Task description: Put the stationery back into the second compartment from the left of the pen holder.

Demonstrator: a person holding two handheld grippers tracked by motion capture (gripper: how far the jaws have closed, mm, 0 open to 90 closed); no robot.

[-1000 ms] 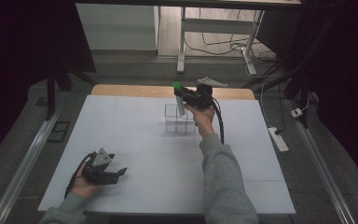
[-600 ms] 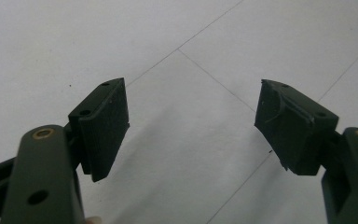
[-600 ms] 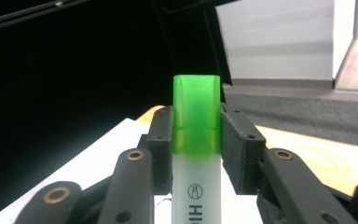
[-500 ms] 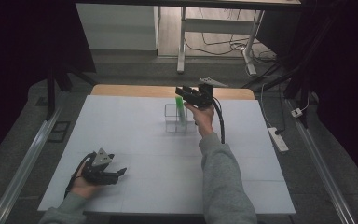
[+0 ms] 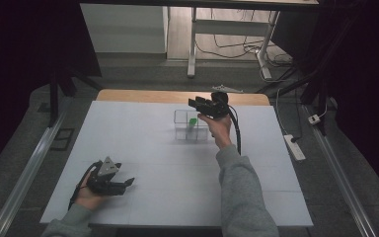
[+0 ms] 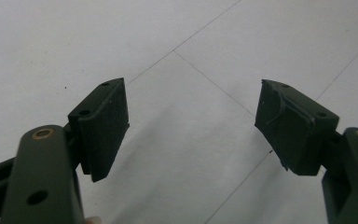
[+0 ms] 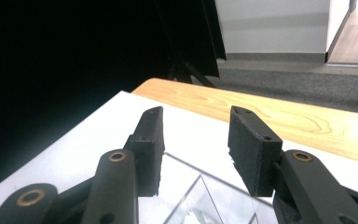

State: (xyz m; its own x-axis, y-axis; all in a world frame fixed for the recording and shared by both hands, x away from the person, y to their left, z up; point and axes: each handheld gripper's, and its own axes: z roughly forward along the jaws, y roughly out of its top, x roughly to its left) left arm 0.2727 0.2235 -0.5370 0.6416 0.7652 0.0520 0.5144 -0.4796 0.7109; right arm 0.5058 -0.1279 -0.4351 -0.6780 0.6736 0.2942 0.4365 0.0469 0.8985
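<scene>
The clear plastic four-compartment rack [image 5: 191, 125] stands toward the far side of the white table [image 5: 143, 148], just short of the table's bare wooden far edge [image 5: 143, 95], and everything turns on it. A small green tube-like object [image 5: 193, 121] stands inside the rack, in a far compartment by the look of it, though which one exactly is hard to call from the high view.

Right above the rack's far right corner hangs the right gripper [image 5: 196, 103], its black cable trailing back along the grey sleeve. Its jaws have just been opening, and now they stand parted with nothing between them: in the right gripper view [image 7: 193, 147] the gap shows bare table and wood, with the rack's clear rim [image 7: 200, 198] directly below. That reads like a release: the green piece sits in the rack, the pads are off it, and the hand hovers high, probably so it can lift clear without knocking the walls.

Well back from the rack, at the near left of the table, the left gripper [image 5: 123, 184] rests low in its hand. Its jaws gape wide over blank white surface in the left gripper view [image 6: 191, 130], holding nothing, parked out of the way.
</scene>
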